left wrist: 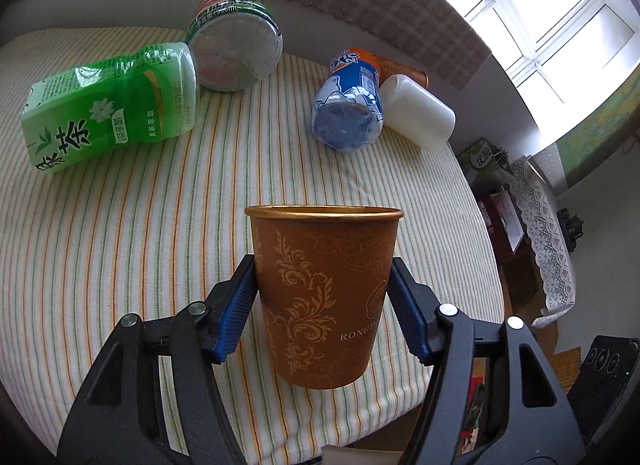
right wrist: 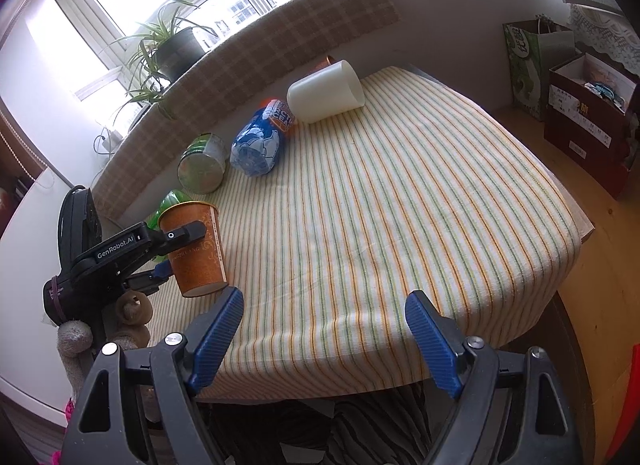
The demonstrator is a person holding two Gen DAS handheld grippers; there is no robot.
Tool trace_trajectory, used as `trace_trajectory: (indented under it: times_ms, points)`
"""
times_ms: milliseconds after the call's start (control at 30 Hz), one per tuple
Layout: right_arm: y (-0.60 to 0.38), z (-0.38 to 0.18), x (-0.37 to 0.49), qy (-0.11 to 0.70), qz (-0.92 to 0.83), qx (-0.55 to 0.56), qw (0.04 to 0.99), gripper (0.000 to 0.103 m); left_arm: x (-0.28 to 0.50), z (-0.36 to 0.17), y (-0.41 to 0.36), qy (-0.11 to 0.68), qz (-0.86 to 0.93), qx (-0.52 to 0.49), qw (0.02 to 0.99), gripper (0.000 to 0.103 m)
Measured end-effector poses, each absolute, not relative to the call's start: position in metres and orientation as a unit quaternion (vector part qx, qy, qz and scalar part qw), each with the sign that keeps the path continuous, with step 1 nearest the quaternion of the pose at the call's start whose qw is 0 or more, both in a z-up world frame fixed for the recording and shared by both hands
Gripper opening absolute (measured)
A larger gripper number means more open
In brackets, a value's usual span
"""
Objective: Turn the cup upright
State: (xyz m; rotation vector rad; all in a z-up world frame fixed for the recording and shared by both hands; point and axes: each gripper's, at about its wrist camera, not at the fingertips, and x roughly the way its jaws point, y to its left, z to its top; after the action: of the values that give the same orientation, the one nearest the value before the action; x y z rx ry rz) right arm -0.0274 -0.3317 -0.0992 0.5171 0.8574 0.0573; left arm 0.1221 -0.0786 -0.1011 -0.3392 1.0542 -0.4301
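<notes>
Left wrist view, centre bottom: left gripper (left wrist: 324,297) clamped on upright brown paper cup (left wrist: 325,297), "RONGZ…" printed, floral pattern; ribbed blue pads (left wrist: 234,317).

Right wrist view, bottom: right gripper (right wrist: 324,335) spread apart over striped cloth (right wrist: 380,225); "GenRobot.AI" at left.

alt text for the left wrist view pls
The left gripper holds a brown paper cup upright, mouth up, over a striped tablecloth. Behind it lie three bottles and a white cup on their sides.
</notes>
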Motion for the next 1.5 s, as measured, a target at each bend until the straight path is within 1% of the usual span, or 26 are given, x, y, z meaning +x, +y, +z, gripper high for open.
trace_trajectory:
  times_ms: [300,600,1100,1500]
  points:
    - [-0.332,-0.1,-0.027,0.411,0.024,0.246,0.878,0.085,0.116,-0.09,-0.091,0.446,-0.185,-0.09,0.871,0.066]
    - [-0.335,-0.102,-0.028,0.414,0.021,0.248,0.876,0.085,0.126,-0.09,-0.105,0.42,-0.172,-0.057,0.889,0.066]
    - [-0.332,-0.101,-0.027,0.414,0.024,0.247,0.876,0.085,0.109,-0.09,-0.102,0.416,-0.182,-0.043,0.89,0.066]
    - [-0.326,-0.098,-0.03,0.413,0.026,0.237,0.879,0.085,0.101,-0.095,-0.101,0.435,-0.202,-0.063,0.876,0.066]
